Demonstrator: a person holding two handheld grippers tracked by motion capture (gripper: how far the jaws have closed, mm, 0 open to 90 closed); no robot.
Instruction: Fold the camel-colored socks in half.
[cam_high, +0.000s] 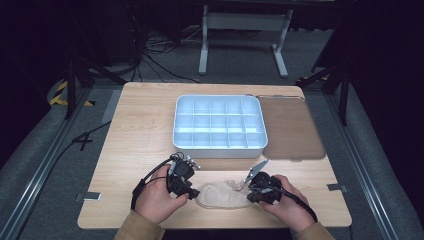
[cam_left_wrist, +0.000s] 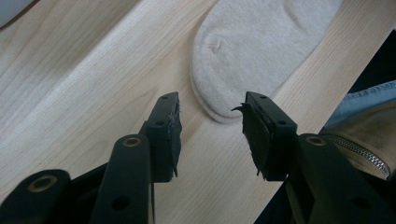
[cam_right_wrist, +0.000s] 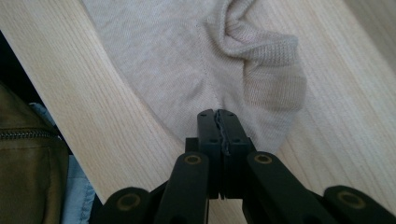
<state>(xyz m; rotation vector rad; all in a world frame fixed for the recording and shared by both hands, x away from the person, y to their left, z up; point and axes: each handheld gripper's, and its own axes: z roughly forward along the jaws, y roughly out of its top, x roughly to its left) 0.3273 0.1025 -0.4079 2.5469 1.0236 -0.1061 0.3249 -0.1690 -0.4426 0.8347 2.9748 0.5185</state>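
Down near the worktop's (cam_high: 130, 130) front edge lies the beige sock (cam_high: 222, 196). The right hand-held gripper (cam_right_wrist: 218, 114) is pinched together on its cuff end; the left hand-held gripper (cam_left_wrist: 210, 122) stands apart around the toe, untouching. The high view adds the white compartment tray (cam_high: 219, 144) well behind.

The high view looks down and forward over the table (cam_high: 150, 125), while both gripper views look close along their jaws, sharing the sock (cam_high: 222, 196).
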